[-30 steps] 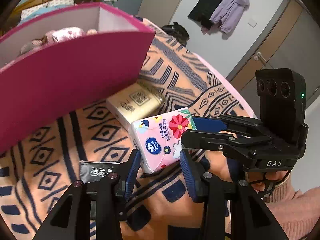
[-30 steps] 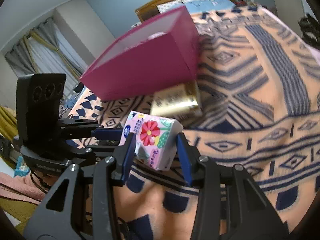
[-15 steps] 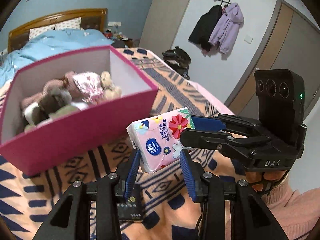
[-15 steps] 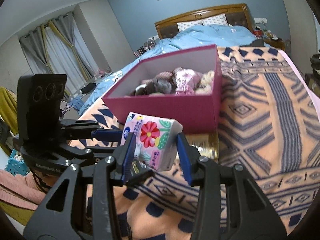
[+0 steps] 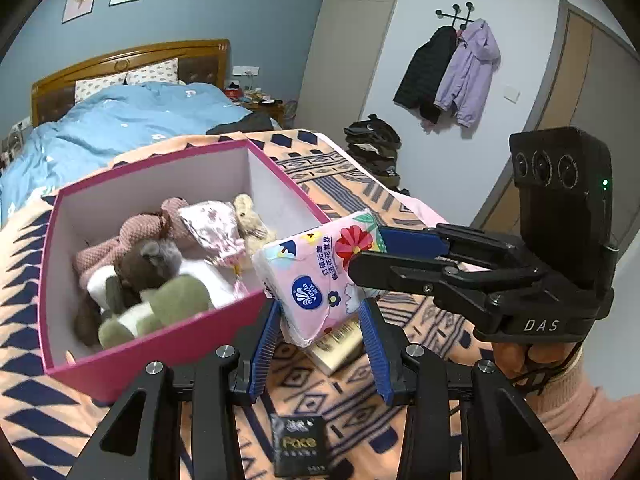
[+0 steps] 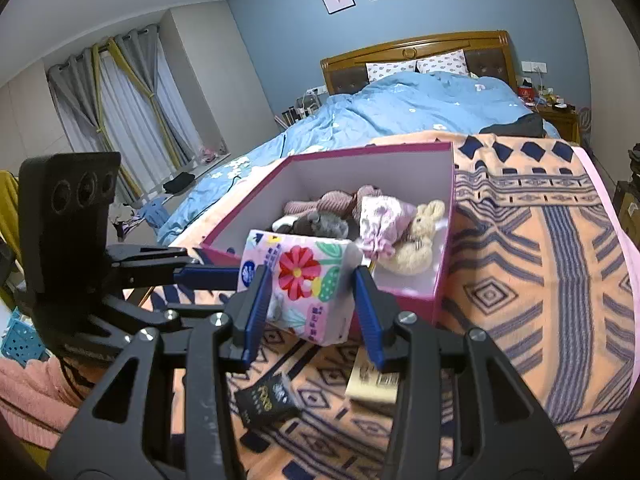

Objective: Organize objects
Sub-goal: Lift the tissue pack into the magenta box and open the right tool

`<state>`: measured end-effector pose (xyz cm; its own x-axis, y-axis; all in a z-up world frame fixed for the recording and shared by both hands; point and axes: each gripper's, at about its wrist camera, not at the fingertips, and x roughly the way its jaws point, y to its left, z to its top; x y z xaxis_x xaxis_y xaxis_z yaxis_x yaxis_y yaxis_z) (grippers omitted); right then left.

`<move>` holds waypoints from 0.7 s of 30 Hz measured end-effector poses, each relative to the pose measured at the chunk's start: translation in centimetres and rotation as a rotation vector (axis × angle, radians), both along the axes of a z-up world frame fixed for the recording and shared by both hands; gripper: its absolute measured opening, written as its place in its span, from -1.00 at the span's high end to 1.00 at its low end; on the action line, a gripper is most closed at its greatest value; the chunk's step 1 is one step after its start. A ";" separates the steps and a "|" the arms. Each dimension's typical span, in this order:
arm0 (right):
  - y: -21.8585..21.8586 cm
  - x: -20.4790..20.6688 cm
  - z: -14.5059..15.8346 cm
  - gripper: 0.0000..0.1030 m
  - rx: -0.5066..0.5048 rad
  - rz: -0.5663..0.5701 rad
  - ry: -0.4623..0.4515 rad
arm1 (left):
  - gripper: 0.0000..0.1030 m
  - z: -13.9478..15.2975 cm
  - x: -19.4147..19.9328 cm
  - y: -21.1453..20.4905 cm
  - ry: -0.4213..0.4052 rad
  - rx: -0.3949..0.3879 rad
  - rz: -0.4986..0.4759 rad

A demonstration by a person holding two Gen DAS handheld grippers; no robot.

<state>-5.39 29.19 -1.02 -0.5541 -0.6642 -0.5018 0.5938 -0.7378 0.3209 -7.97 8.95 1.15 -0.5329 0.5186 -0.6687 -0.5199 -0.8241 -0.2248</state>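
**Q:** Tissue pack (image 5: 320, 280) — where is it, and who has it?

**A:** It hangs in the air at the near rim of the pink box (image 5: 168, 344), clear of the patterned blanket (image 5: 36, 364). Both grippers hold it. The left gripper (image 5: 320, 344) pinches its lower end between its blue pads, and the right gripper (image 5: 372, 254) clamps it from the side, as the left wrist view shows. In the right wrist view the right gripper (image 6: 308, 300) has the pack (image 6: 298, 276) squeezed between its jaws, with the left gripper (image 6: 224, 274) reaching in from the left.

**Q:** Which step is that, would you say?

**A:** The carry, I judge: the pack is picked up but not yet over the box's opening. Inside, the stuffed toys (image 5: 144, 272) fill the middle, with bare floor showing toward the near right corner.

**Q:** What does the next move call for?

**A:** Probably a short push forward over the near wall, then lowering into that free corner and letting both sets of jaws spread together, so the soft pack doesn't swing off one side.

**Q:** Anything left on the blanket?

**A:** A yellow pack (image 5: 340, 346) lies under the held one, and a small black sachet (image 5: 300, 444) sits nearer the cameras. Both seem to be waiting their turn.
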 end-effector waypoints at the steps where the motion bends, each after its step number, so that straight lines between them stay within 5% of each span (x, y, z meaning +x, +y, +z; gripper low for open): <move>1: -0.1 -0.5 0.2 0.12 -0.003 -0.002 0.002 | 0.20 0.1 -0.4 0.0 0.000 -0.002 0.003; 21: 0.0 -5.8 -0.6 0.12 -0.043 -0.020 -0.068 | 0.20 -0.3 -4.9 0.5 -0.045 -0.025 0.041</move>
